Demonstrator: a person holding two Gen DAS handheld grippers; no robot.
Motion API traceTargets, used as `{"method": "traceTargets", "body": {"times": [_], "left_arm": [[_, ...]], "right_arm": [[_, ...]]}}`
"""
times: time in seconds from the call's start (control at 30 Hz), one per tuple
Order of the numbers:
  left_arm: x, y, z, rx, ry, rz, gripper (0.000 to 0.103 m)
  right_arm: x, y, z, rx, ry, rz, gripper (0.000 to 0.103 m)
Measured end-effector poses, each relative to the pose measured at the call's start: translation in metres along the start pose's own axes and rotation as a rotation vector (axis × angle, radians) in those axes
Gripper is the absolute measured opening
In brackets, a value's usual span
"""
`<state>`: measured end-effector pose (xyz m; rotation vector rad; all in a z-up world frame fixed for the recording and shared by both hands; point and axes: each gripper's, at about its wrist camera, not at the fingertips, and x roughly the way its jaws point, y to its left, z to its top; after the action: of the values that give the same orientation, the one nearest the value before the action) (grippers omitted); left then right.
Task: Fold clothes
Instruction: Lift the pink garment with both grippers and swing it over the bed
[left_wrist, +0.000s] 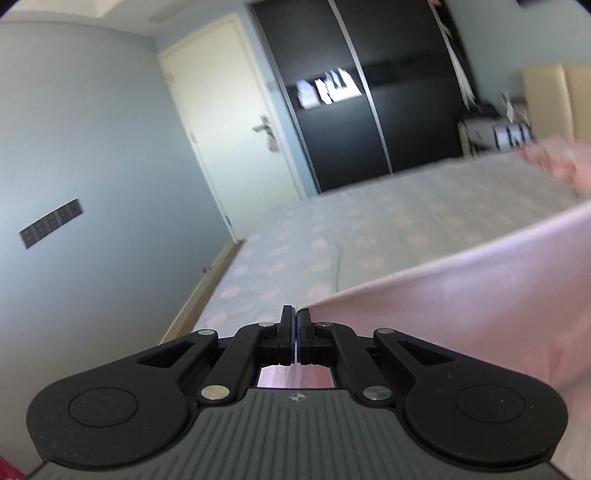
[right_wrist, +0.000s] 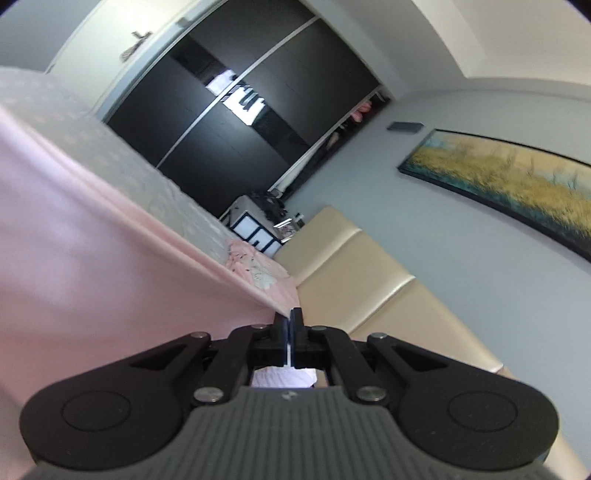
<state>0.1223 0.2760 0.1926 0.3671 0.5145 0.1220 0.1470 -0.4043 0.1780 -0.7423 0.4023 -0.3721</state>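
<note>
Pink garment (left_wrist: 461, 306) held up off the bed (left_wrist: 369, 229), stretched between the two grippers. Top edge runs taut, corner to corner; that edge is the cloth's long axis here, and it spans from one gripper to the other.

Left gripper (left_wrist: 296, 325): jaws pressed together, a corner of the pink cloth pinched in the tips. From this gripper the cloth runs away to its right and hangs down below the edge. More pink shows through the gap behind the fingers.

Right gripper (right_wrist: 290, 328): jaws likewise closed, nipping the opposite corner. From it the garment (right_wrist: 92, 258) fans out to its left. Hem doubled or seamed along the top, small folds near the pinch.

Neither arm nearer than the other as far as I can judge; each has its own end, cloth in between.

Bed below and beyond, pale cover with pink spots. A second pink patterned piece (right_wrist: 258, 269) lies on the bed near the cream padded headboard (right_wrist: 369, 280). Dark sliding wardrobe (left_wrist: 369, 110) at the far wall.

Judgement: whatever fold follows turns on the held edge staying level and taut. Whether the cloth is already doubled, I cannot tell.
</note>
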Motion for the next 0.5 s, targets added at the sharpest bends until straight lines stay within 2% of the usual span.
{"method": "traceTargets", "body": {"times": [0.13,0.33,0.43,0.5], "left_arm": [[0.003,-0.016,-0.045,0.073,0.103,-0.045,0.0],[0.014,-0.041,-0.112,0.221,0.295,-0.114,0.0],[0.009,-0.047,-0.137,0.287,0.356,-0.154,0.0],[0.002,-0.046,-0.148,0.323,0.369,-0.175,0.0]], "right_arm": [[-0.018,0.0,-0.024,-0.088,-0.004,0.067,0.001],[-0.046,0.04,-0.092,-0.242,0.126,0.257,0.0],[-0.059,0.059,-0.123,-0.318,0.187,0.346,0.0],[-0.072,0.066,-0.138,-0.373,0.206,0.405,0.0]]}}
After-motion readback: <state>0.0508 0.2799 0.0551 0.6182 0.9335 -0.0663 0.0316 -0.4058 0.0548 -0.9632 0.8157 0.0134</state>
